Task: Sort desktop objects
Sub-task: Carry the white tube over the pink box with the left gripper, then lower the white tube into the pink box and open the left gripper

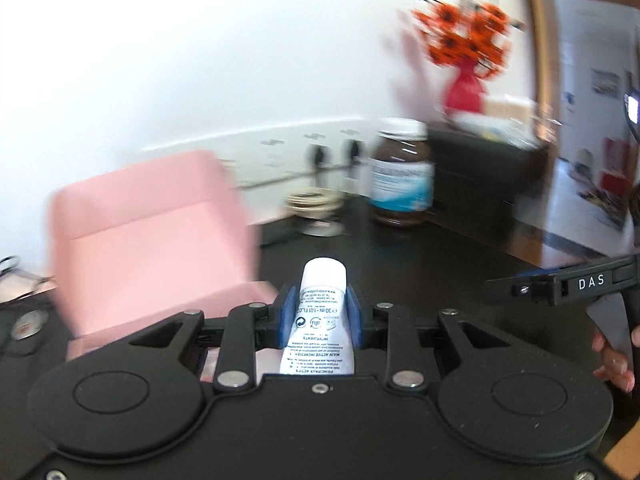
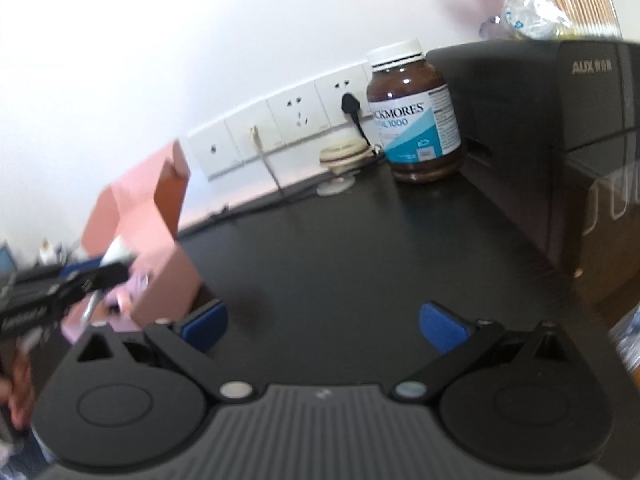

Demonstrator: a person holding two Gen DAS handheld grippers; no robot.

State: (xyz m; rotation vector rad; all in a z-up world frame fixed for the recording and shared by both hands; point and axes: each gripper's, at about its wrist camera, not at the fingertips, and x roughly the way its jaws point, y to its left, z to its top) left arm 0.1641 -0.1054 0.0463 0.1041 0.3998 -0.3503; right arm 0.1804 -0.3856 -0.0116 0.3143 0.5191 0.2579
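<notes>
Small white tube carried toward the pink box

The left gripper [image 1: 320, 316] clenched the white tube [image 1: 322, 304], pink box [image 1: 152, 240] just left; the right gripper [image 2: 324, 324] gaped empty. Best release low inside.

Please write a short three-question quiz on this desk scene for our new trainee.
1. True or false: the left gripper is shut on the white tube.
2. Which stands nearest the brown supplement bottle? A) pink box B) black appliance C) scissors
3. Fill in: the right gripper's jaws are ____.

Key: 1 true; 2 B; 3 open, with nothing between them.
</notes>
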